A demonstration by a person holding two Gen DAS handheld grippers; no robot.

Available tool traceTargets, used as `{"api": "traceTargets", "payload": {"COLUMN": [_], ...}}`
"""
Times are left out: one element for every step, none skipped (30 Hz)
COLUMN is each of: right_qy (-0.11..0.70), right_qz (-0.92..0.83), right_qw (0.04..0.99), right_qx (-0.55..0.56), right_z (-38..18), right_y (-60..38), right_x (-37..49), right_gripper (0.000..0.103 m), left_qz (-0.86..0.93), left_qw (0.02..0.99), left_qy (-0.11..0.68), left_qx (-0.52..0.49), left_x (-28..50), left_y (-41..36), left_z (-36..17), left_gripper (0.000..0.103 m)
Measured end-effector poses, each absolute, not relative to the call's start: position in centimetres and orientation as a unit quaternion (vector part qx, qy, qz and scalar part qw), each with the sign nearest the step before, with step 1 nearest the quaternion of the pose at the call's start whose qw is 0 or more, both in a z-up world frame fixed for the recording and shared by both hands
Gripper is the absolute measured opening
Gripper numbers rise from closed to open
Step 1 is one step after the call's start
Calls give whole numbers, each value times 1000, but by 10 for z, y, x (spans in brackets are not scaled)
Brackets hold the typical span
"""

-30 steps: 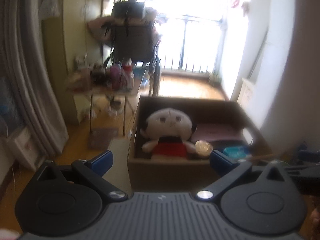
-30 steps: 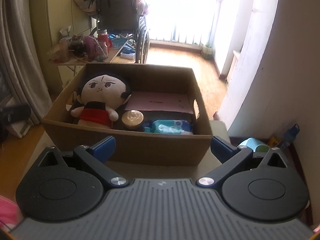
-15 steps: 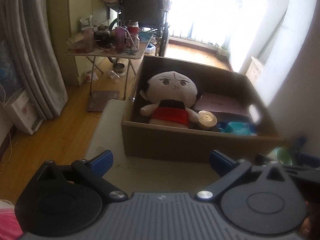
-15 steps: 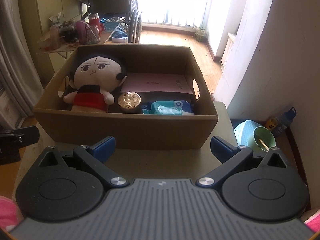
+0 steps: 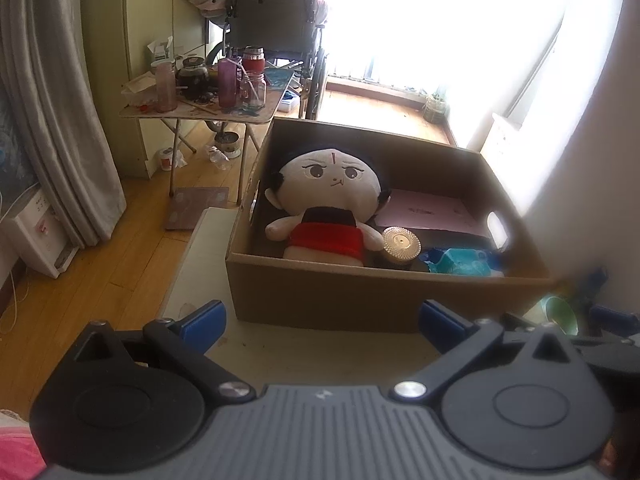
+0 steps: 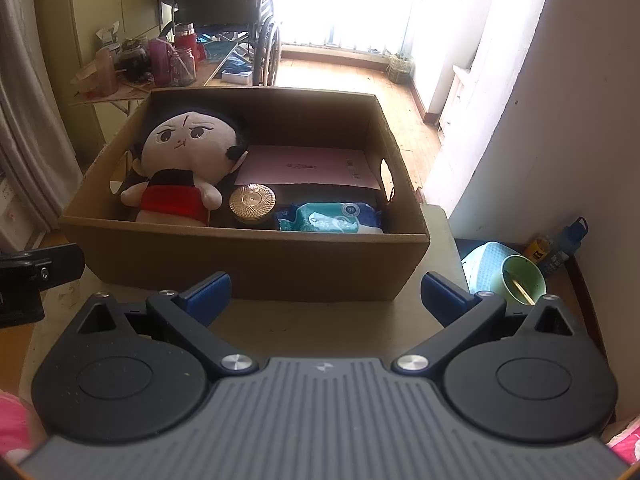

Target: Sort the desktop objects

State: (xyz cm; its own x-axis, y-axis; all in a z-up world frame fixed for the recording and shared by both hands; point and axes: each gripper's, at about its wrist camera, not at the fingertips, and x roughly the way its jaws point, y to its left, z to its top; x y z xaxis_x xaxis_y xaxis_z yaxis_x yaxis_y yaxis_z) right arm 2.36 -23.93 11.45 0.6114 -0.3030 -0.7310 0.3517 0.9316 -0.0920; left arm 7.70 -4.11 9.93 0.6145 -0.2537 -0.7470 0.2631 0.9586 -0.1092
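A brown cardboard box [image 6: 248,264] [image 5: 320,296] stands on the pale desk [image 6: 320,332]. Inside lie a plush doll [image 6: 184,164] [image 5: 332,204] with a red top, a round gold-lidded jar [image 6: 252,200] [image 5: 401,243], a teal wet-wipe pack [image 6: 332,218] [image 5: 464,262] and a pink flat booklet [image 6: 308,166] [image 5: 428,210]. My left gripper [image 5: 322,318] is open and empty, just short of the box's near wall. My right gripper [image 6: 326,294] is open too, holding nothing, in front of the same wall.
A folding table [image 5: 208,110] crowded with jars and bottles stands behind the box, with a wheelchair [image 5: 272,24] beyond. Right of the desk, on the floor, are a green cup [image 6: 520,284], a light blue basket [image 6: 482,264] and bottles [image 6: 560,244]. A white wall [image 6: 560,120] is close on the right.
Both grippers have risen and tilted down, so the box's inside shows more fully. Both stayed open and empty. The box's contents have not moved.
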Motion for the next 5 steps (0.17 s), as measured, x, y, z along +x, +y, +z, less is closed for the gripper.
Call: {"api": "traceTargets", "payload": {"right_qy": [402, 403, 405, 405, 406], "right_qz": [-182, -182, -182, -181, -181], "right_qw": [897, 896, 896, 896, 895], "right_qx": [30, 30, 31, 32, 33], "right_z": [114, 114, 114, 114, 113], "right_y": [-239, -239, -239, -239, -240], "right_x": [24, 24, 25, 25, 25], "right_gripper": [102, 102, 102, 102, 102], "left_qz": [-144, -144, -145, -145, -146], "left_qw": [898, 899, 899, 899, 899], "left_qy": [415, 414, 413, 412, 413], "left_qx": [6, 6, 6, 6, 8], "left_x": [77, 77, 77, 78, 78], "left_y": [-42, -42, -43, -43, -43], "left_z": [99, 99, 100, 100, 99], "left_gripper": [103, 103, 103, 103, 103]}}
